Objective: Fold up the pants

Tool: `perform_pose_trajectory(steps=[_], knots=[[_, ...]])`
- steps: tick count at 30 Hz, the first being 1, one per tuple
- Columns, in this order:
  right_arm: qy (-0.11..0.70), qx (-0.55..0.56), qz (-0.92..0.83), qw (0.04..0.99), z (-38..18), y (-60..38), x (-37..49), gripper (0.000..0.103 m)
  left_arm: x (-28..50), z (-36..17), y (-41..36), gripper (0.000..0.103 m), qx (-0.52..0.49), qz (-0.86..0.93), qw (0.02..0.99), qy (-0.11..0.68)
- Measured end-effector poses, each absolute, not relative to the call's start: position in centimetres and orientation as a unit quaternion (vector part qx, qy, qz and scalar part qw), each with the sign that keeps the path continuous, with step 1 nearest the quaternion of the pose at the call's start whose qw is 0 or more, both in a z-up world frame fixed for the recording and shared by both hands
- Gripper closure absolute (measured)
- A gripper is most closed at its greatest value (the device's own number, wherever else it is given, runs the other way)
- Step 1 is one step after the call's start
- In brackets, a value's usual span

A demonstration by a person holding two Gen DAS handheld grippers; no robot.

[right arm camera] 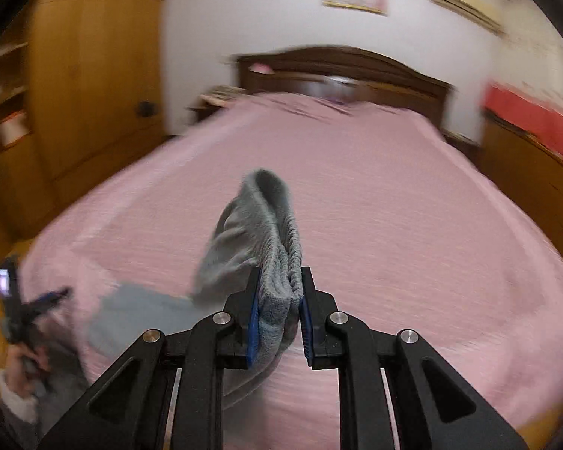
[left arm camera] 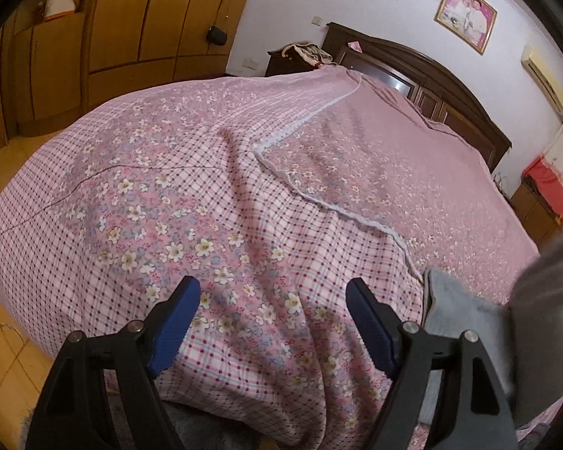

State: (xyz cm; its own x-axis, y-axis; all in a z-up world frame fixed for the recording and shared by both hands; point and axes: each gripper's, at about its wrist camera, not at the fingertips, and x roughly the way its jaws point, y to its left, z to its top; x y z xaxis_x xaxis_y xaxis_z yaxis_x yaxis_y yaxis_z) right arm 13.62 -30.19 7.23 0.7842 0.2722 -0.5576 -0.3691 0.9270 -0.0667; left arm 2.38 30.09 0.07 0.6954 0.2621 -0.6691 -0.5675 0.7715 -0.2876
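Observation:
The grey pants [right arm camera: 251, 232] are soft, fleecy cloth. My right gripper [right arm camera: 279, 292] is shut on their ribbed waistband and holds it above the pink bed [right arm camera: 394, 225]; the rest hangs down to the bed at lower left [right arm camera: 139, 315]. This view is motion-blurred. In the left wrist view a grey part of the pants [left arm camera: 454, 307] lies at the lower right on the bed, with more grey cloth hanging at the right edge [left arm camera: 544, 292]. My left gripper [left arm camera: 272, 292] is open and empty over the floral checked quilt [left arm camera: 206, 206]. It also shows in the right wrist view [right arm camera: 37, 300], at far left.
A rumpled quilt covers the bed's left half, its white-trimmed edge [left arm camera: 319, 195] running diagonally. A dark wooden headboard [left arm camera: 431, 75] stands at the far end. Wooden wardrobes [left arm camera: 131, 18] line the left wall. A cabinet with red cloth [left arm camera: 548, 187] stands at the right.

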Motion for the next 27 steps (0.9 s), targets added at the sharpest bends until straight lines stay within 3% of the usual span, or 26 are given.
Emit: perform_pose_trajectory(steps=[5,13,18,24,27], knots=[[0.337,-0.092,0.063,0.935,2.3,-41.8,16.0,0.084,4.7,1.1,27.4,0.020,-0.199,0.234,0.898,0.316],[0.413,-0.031,0.009,0.910,-6.3,-49.9,17.9,0.084,8.0,1.4,23.5,0.020,-0.153,0.222,0.906,0.327],[0.395,0.024,0.025,0.918,-4.3,-51.8,16.6,0.084,9.7,0.6,22.4,0.020,-0.127,0.223,0.902,0.347],[0.326,-0.099,0.019,0.940,1.1,-48.5,14.1,0.084,10.0,0.8,22.3,0.020,-0.129,0.222,0.903,0.343],[0.349,-0.070,-0.012,0.934,0.1,-50.3,14.8,0.084,9.7,0.9,22.3,0.020,-0.134,0.221,0.904,0.340]])
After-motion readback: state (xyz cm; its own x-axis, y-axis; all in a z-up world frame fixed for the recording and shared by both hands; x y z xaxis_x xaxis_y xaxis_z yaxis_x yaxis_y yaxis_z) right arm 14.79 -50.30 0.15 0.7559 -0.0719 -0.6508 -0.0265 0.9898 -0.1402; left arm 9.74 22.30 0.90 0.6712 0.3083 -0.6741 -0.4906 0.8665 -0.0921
